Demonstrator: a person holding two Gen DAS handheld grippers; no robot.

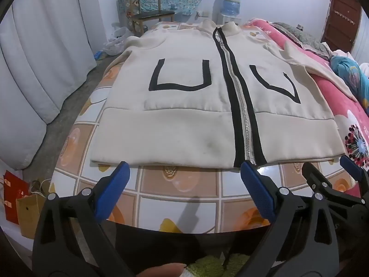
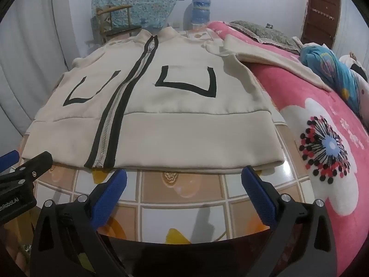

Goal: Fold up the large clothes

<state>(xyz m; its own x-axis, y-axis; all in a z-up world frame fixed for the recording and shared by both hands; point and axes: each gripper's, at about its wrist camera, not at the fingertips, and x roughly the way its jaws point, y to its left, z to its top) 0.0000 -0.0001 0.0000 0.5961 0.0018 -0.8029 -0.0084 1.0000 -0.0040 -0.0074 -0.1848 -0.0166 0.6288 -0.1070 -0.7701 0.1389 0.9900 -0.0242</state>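
A cream zip-up jacket (image 1: pixel 184 106) with black zipper bands and black pocket outlines lies flat, front up, on a table with a tile-pattern cloth (image 1: pixel 180 184). Its hem faces me. One sleeve (image 1: pixel 318 69) drapes right onto a pink bed. My left gripper (image 1: pixel 184 168) is open and empty, just before the hem, left of the zipper. My right gripper (image 2: pixel 184 175) is open and empty before the hem, right of the zipper; the jacket (image 2: pixel 184 106) fills that view. The right gripper also shows at the left wrist view's right edge (image 1: pixel 329 168).
A pink flowered blanket (image 2: pixel 322 138) covers the bed right of the table. White curtains (image 1: pixel 34 69) hang at left. A wooden chair (image 1: pixel 147 11) and water bottle (image 1: pixel 231 2) stand behind the table. Paper bags (image 1: pixel 18 203) sit on the floor at left.
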